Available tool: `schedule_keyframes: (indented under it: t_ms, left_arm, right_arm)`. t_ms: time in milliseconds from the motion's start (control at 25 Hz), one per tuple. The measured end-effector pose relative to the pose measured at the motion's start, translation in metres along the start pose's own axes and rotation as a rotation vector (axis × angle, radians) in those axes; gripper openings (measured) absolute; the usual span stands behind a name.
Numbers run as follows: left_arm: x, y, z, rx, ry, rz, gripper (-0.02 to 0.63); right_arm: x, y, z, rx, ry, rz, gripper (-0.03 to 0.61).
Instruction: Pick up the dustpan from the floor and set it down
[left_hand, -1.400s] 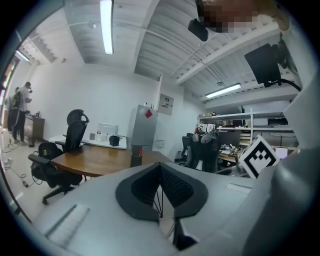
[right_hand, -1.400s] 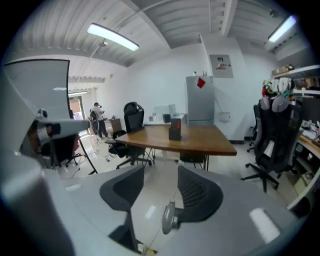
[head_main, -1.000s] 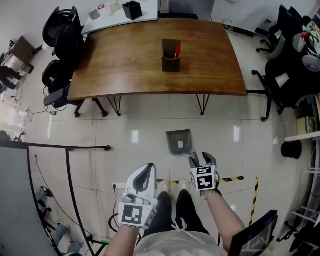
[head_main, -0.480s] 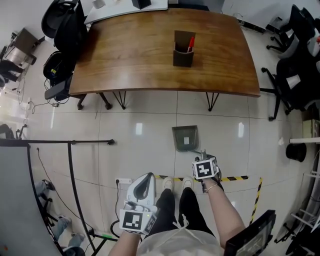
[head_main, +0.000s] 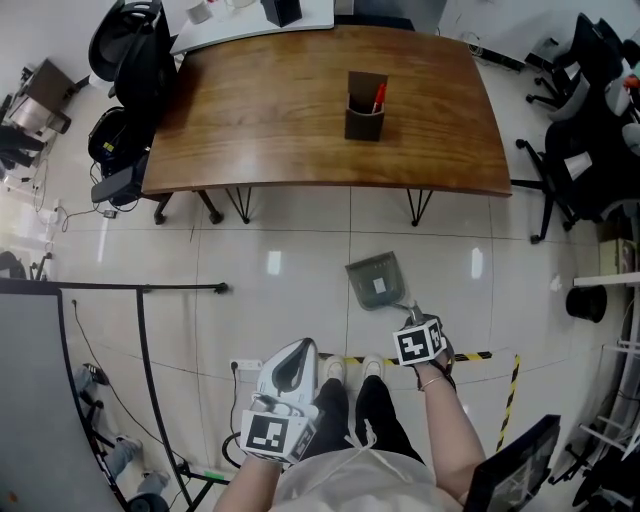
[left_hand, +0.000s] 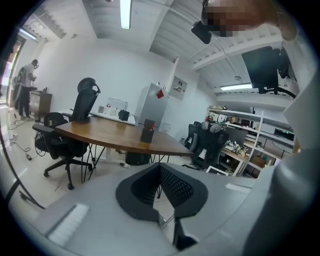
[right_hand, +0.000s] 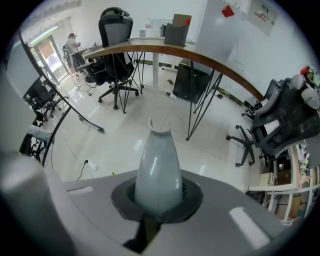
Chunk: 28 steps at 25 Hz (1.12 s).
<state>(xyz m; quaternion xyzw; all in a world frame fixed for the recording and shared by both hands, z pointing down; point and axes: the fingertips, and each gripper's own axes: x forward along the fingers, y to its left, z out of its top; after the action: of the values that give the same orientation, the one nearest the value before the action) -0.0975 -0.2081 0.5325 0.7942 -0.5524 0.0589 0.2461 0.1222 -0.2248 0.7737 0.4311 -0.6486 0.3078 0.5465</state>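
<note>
- Two tongs in play, one dustpan, and the action is all on the right side.
- The right tongs (head_main: 412, 313) point steeply down at the floor (head_main: 280, 320), and their jaws have just been closing: they are now clamped tight on the one pale handle (right_hand: 159, 170) of the dustpan (head_main: 377, 281).
- In the right gripper view, that handle stands straight up between the jaws and fills the gap.
- The grey pan spreads just beyond the tips of the right tongs, on the desk side, with a single pale square label on its face; whether it is clear of the tiles I cannot tell.
- The left tongs (head_main: 298, 352) hang apart from the dustpan, down beside the person's leg, tips pinched together with nothing between them.
- Past both tongs stands one curved wooden desk (head_main: 270, 110), carrying one dark pen holder (head_main: 366, 108) with one red pen (head_main: 379, 97) poking out.
- Two black office chairs (head_main: 130, 60) sit at the desk end on the left tongs' side; more stand on the right tongs' side, too tangled to count.
- Between the two tongs, two pale shoes (head_main: 348, 368).
- One strip of yellow-and-black tape (head_main: 470, 355) runs just beside the right tongs.
</note>
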Motion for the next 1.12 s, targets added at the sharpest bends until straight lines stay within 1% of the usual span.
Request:
schedule_keyframes:
  t_ms: [160, 280, 400, 520, 680, 840, 920, 1120]
  left_arm:
    - [-0.011, -0.012, 0.025, 0.026, -0.034, -0.037, 0.014]
    - [-0.028, -0.024, 0.043, 0.050, -0.075, -0.084, 0.014]
    - [-0.053, -0.037, 0.058, 0.046, -0.100, -0.123, 0.014]
    - [-0.084, -0.046, 0.063, 0.083, -0.118, -0.143, 0.014]
    - [-0.130, -0.054, 0.055, 0.122, -0.138, -0.115, 0.014]
    - [-0.169, -0.070, 0.036, 0.154, -0.152, -0.071, 0.014]
    - [-0.187, -0.087, 0.027, 0.165, -0.160, -0.046, 0.014]
    - [-0.231, -0.146, 0.003, 0.198, -0.208, -0.011, 0.014]
  right_arm:
    - [-0.049, -0.001, -0.007, 0.009, -0.003, 0.003, 0.022]
    - [-0.096, 0.008, -0.008, -0.002, -0.055, 0.034, 0.022]
    - [-0.148, 0.020, -0.021, -0.010, -0.085, 0.035, 0.021]
    - [-0.196, 0.034, -0.036, -0.021, -0.145, 0.031, 0.020]
    - [-0.248, 0.047, -0.068, -0.030, -0.200, 0.027, 0.019]
    - [-0.282, 0.056, -0.097, -0.073, -0.234, 0.040, 0.018]
    - [-0.291, 0.056, -0.115, -0.094, -0.245, 0.050, 0.018]
    - [-0.314, 0.045, -0.171, -0.142, -0.281, 0.071, 0.017]
